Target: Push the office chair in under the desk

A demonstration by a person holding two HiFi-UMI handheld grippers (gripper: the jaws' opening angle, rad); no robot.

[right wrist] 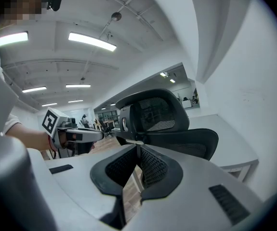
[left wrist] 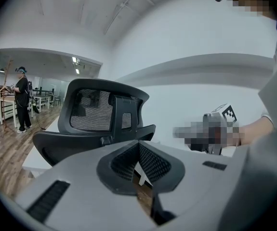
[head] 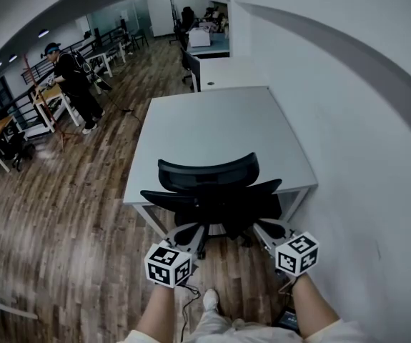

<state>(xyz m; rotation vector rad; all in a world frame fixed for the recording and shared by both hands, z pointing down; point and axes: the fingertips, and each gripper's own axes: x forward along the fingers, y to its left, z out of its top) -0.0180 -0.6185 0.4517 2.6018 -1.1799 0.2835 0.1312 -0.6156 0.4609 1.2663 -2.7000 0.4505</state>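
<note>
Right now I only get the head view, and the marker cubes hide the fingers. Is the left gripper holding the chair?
Observer: No. The left gripper view shows the left gripper with its fingers closed on each other, nothing between them.
Operator: And the right one?
Observer: The same. In the right gripper view, the right gripper is shut and empty.
Operator: What are they aimed at?
Observer: The rear of the chair. Both point at the top of the backrest, just below the mesh headrest. I can't tell whether they touch it.
</note>
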